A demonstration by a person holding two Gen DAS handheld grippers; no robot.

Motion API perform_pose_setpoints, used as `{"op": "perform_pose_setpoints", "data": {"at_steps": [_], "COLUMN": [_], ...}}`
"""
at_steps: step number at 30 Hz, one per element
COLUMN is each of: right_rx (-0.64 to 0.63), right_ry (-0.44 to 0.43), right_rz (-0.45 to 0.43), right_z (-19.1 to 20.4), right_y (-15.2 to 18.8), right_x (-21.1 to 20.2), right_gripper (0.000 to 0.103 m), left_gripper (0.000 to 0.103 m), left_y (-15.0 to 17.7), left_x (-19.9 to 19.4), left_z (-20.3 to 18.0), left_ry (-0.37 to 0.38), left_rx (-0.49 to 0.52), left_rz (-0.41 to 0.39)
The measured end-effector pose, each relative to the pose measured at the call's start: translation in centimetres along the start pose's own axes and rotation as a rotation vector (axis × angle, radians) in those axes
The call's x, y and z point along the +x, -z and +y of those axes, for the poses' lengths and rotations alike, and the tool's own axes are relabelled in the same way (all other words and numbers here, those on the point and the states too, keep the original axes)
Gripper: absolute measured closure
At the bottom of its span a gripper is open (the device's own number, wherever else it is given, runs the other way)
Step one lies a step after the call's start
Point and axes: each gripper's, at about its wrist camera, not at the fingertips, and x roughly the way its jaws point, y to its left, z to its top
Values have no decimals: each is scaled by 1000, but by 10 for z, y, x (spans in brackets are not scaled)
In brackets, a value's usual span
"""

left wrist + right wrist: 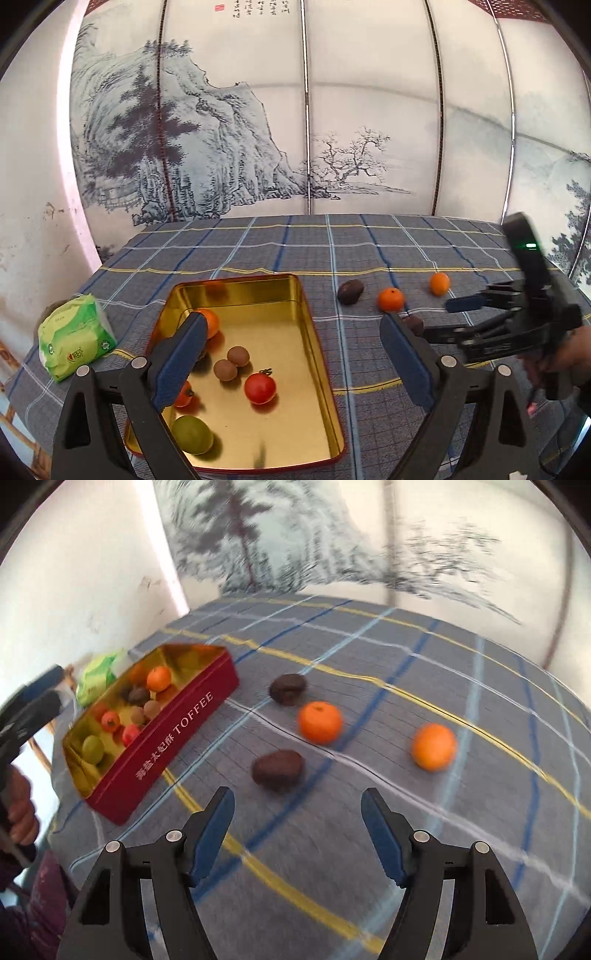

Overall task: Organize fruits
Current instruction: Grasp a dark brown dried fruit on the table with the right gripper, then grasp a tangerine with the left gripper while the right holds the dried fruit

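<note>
Left gripper (291, 354) jaws wide, nothing between them, hovering over the tin (328, 402). Right gripper (297, 834) jaws also wide and empty, above bare plaid cloth on the table (461, 834); right wrist view is motion-blurred.

Tin: gold inside, red outside, "TOFFEE" on its long wall. Contents near to far in left wrist view: green fruit (192, 434), a small red-orange fruit (183, 393) partly behind the left finger, red tomato (260, 388), two small brown round fruits (231, 363) touching each other, an orange (209, 322) near the far left corner. Another dark fruit in there shows only in the right wrist view; can't tell what it is.

Still loose on the table, right of the tin: dark brown fruit (278, 770) just ahead of the right gripper, then a tangerine (320, 722) and a second dark brown fruit (287, 688) beyond it, and another tangerine (434, 746) off to the right, apart from the rest.

Green tissue pack (75, 338) sits left of the tin, near the table edge. Painted landscape screen (258, 129) behind the table.
</note>
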Motion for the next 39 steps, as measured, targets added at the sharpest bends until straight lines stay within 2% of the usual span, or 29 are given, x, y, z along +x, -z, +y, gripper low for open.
{"op": "perform_pose_setpoints", "data": {"at_steps": [3,4,5,8,11,12,15,17,19,22,25,28,31,34,37,38,39], "right_rx": [-24,-40,-44,-27,3,21,122,252,330,404,394,396,419,434,443,450,455], "right_ry": [-33,-17,-5,-19,15,36,171,241,310,353,374,381,353,334,322,313,308], "right_rz": [52,69,95,94,40,28,-3,-12,-9,-18,-36,-35,-49,-59,-65,-70,-73], "right_z": [5,8,9,3,-21,-33,-88,-136,-168,-199,-204,-202,-207,-209,-210,-212,-213], "right_y": [-11,-12,-12,-6,15,21,51,75,91,110,112,110,113,114,115,116,116], "right_x": [30,40,50,49,16,6,-29,-49,-60,-71,-75,-74,-76,-75,-76,-76,-77], "right_gripper": [37,57,60,61,61,61,61,61,61,60,60,60,60,60,60,60,60], "left_gripper": [9,9,9,9,9,9,9,9,9,10,11,17,22,26,35,42,56], "left_y": [-2,-3,-3,-6,-11,-13,-20,-24,-26,-36,-47,-56,-56,-49,-41,-38,-36], "left_x": [6,9,13,20,28,31,47,58,70,88,107,132,163,190,213,220,225], "left_z": [-6,-8,-10,-16,-31,-36,-55,-70,-88,-117,-148,-179,-208,-230,-241,-244,-244], "left_ry": [10,10,10,29,60,73,157,192,224,284,345,362,367,356,320,319,326], "left_rx": [9,14,18,26,60,66,74,87,113,152,211,283,336,377,393,389,386], "left_rz": [7,13,18,34,39,41,90,113,135,165,190,198,252,301,335,356,377]}}
